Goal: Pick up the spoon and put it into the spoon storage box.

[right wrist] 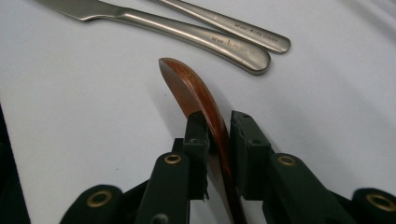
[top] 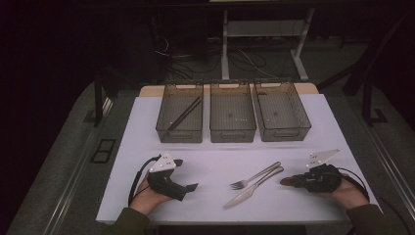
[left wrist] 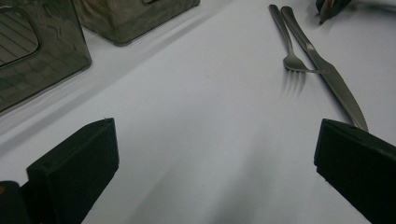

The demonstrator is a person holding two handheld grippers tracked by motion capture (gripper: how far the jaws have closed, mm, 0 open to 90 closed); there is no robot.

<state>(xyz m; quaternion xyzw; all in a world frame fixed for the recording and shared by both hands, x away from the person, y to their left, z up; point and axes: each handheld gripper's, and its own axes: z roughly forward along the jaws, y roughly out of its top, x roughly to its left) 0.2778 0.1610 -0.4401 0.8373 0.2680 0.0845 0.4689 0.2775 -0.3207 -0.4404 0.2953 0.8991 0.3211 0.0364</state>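
A steel fork (top: 254,176) and a steel knife (top: 249,190) lie side by side on the white tabletop (top: 205,196), between my two grippers. My right gripper (top: 295,181) is at the front right, low over the table. It is shut on a curved brown wooden utensil (right wrist: 187,86), whose tip points at the knife handle (right wrist: 187,32) and the fork handle (right wrist: 233,25). At the front left my left gripper (top: 187,174) is open with nothing between its jaws, and the fork (left wrist: 287,46) and knife (left wrist: 327,70) lie ahead of it.
Three clear bins stand in a row at the back: left (top: 179,133), middle (top: 233,133), right (top: 284,133). A pair of black chopsticks (top: 185,113) lies in the left one. Bare white table separates the bins from the cutlery.
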